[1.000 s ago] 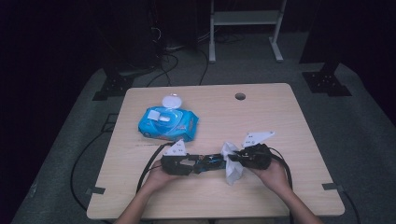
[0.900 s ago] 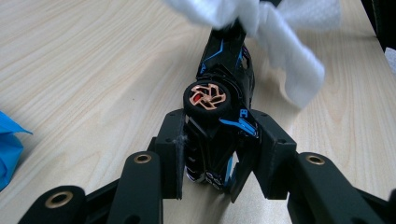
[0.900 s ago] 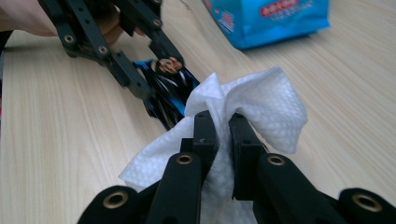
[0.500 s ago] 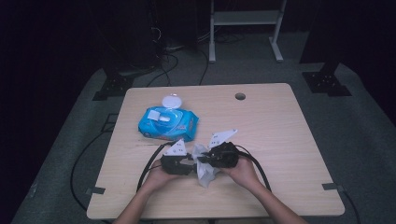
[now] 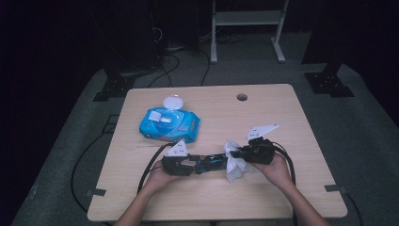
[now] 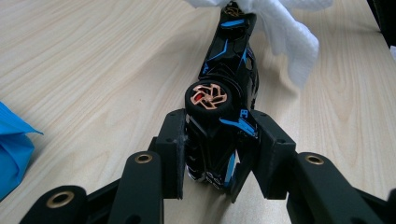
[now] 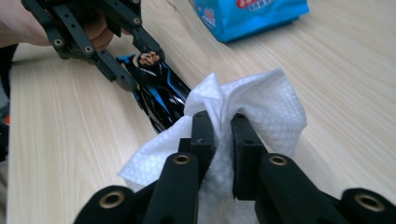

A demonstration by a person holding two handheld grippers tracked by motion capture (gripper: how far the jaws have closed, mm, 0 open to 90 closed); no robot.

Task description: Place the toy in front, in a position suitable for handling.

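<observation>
A pale wooden table [image 5: 155,197] stands on grey carpet in a dark room, with cables and black stands on the floor behind it and a white frame farther back. On its left half lies a blue pack of wipes [image 5: 169,125], its round lid flipped open, well clear of the left edge. Near the front edge, the left gripper [image 5: 190,165] is clamped on one end of a black and blue toy car [image 6: 224,88], which lies on its side and points toward the right gripper [image 5: 241,154]. That one pinches a white wipe [image 7: 252,107] bunched between its jaws, the cloth touching the car's far end; its grip has just slackened slightly with the wipe still between the pads. The right half of the table beyond the hands is bare wood, with a small round hole [image 5: 242,97] near the back edge. Half a second ago the right gripper and wipe sat closer to the left gripper; now they are back out at the car's tip.
</observation>
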